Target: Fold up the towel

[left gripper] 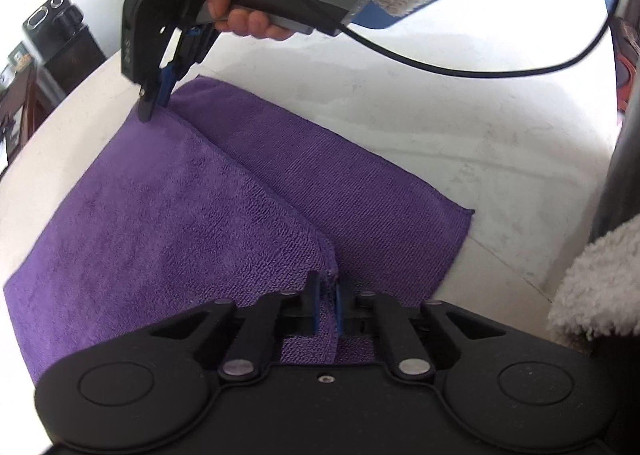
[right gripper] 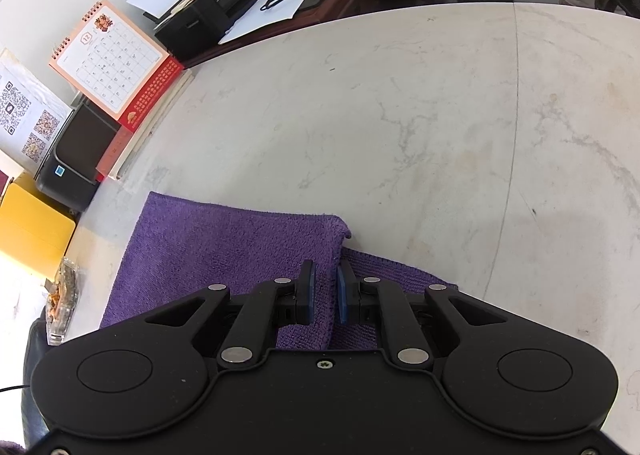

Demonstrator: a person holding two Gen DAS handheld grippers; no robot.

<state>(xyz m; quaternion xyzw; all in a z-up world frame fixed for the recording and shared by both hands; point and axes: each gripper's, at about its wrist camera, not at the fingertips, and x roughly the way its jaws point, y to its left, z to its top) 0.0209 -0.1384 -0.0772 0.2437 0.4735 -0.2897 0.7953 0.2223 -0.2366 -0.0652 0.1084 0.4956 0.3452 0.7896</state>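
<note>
The left gripper [left gripper: 327,305] pinches the near edge of the soft purple towel [left gripper: 168,215] (partly folded over itself). The towel lies on the white marble table [left gripper: 460,127], its fold running away towards the right gripper [left gripper: 155,101], clamped on the far edge

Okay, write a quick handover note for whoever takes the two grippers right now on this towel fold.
Left gripper: shut on the near corner of the purple terry towel's folded-over flap.
Right gripper: shut on the flap's far corner; also seen in the left view.
Towel lies on the white marble table, one fold laid over, a strip of the lower layer still showing beside the flap's edge.
Left: release, square up the edges, fold again if needed.
</note>
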